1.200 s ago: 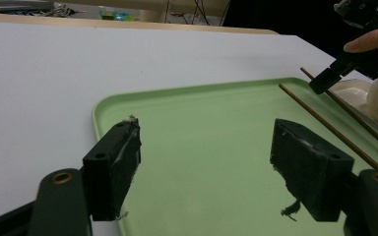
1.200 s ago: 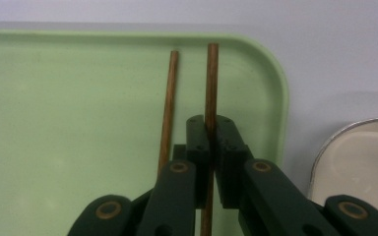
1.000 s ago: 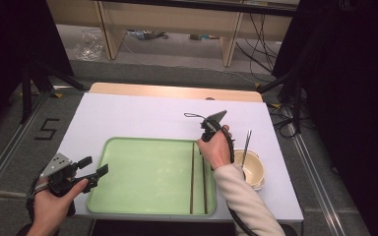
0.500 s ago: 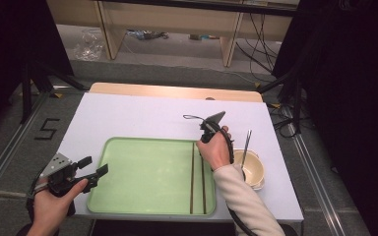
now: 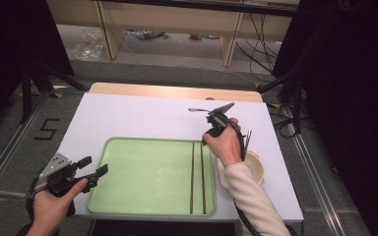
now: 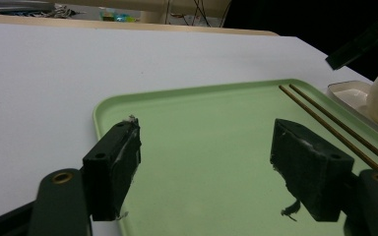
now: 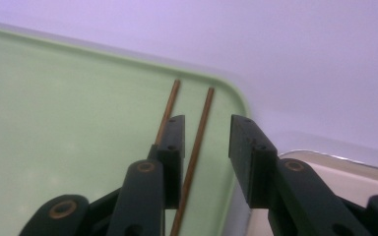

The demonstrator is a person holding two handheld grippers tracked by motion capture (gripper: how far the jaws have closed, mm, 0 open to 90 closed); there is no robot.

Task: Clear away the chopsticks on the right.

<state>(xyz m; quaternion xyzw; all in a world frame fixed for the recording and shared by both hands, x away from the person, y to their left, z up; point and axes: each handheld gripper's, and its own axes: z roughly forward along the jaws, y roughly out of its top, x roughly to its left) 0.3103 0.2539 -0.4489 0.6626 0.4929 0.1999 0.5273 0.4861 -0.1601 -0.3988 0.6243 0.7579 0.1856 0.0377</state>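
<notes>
White surface carries our green tray (image 5: 147,172) near its front edge, with two chopsticks (image 5: 197,177) lying parallel along the tray's right side. Our right tool (image 7: 205,142) hangs above them, jaws partly apart and empty, one stick showing between them, likely so each can be picked singly. Our left tool (image 6: 211,162) waits wide open and empty at the tray's front-left corner. A bowl (image 5: 256,167) sits beside the tray's right edge.
</notes>
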